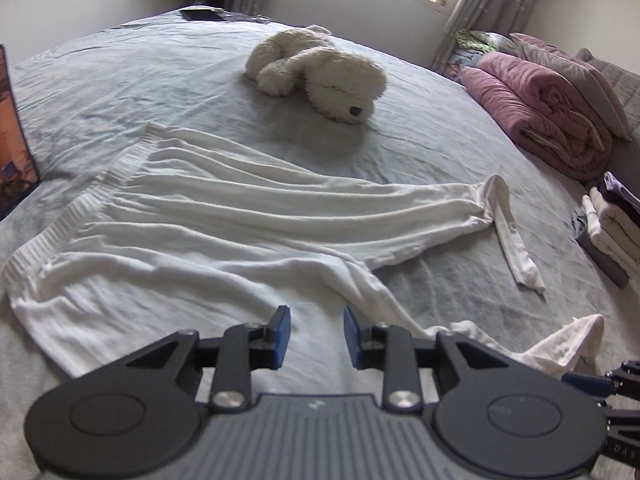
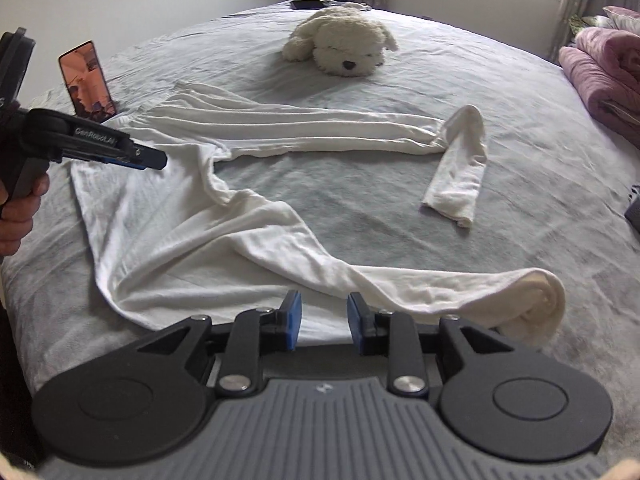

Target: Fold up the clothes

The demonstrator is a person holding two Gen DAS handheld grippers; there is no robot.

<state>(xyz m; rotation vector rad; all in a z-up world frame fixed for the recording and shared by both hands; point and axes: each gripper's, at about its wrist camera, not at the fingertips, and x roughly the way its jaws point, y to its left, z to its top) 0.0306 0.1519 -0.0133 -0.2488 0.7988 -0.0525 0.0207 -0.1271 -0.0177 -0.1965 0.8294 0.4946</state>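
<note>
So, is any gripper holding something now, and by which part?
No. The left gripper and the right gripper are both open above the white garment, with nothing between their fingers.

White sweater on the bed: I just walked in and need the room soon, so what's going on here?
A person holds a gripper tool in each hand over a white long-sleeved sweater spread flat on the grey bed. Both the left tool and the right tool are open and grip nothing. The sleeves lie unfolded. A plush dog sits beyond, and folded clothes are stacked to the right.
</note>
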